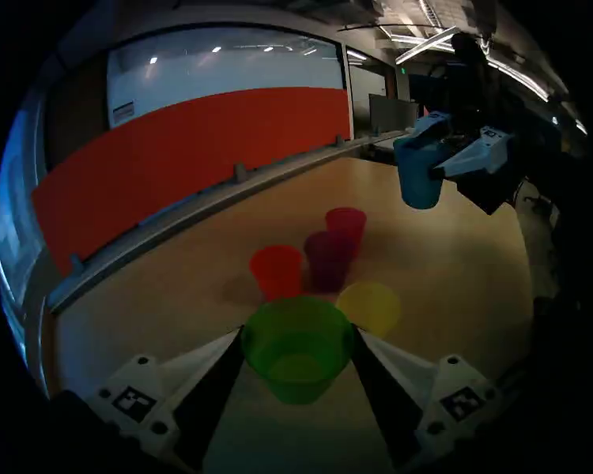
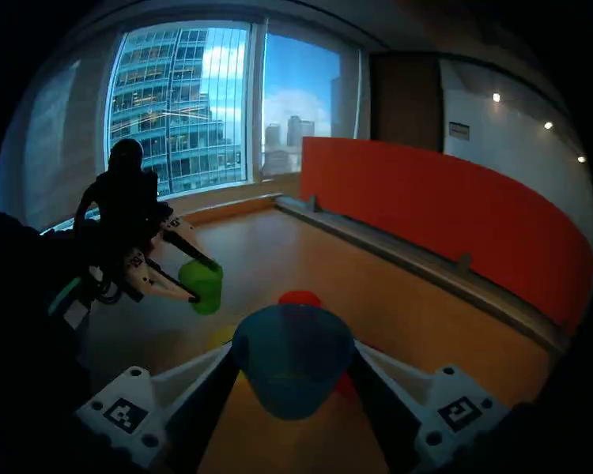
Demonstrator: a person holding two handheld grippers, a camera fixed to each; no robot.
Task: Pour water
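"How many cups did you count?"

"Six. Four stood close together on the wooden surface [image 1: 470,261]: one orange cup [image 1: 277,270], one purple cup [image 1: 326,259], one red cup [image 1: 345,225] and one yellow cup [image 1: 369,306]."

"And the other two?"

"Held up above it. The left gripper [image 1: 296,333] had its jaws pressed against both sides of the green cup [image 1: 298,363]. The right gripper [image 2: 293,347] gripped the blue cup [image 2: 293,371] the same way. The two were well apart. I couldn't tell if either held water."
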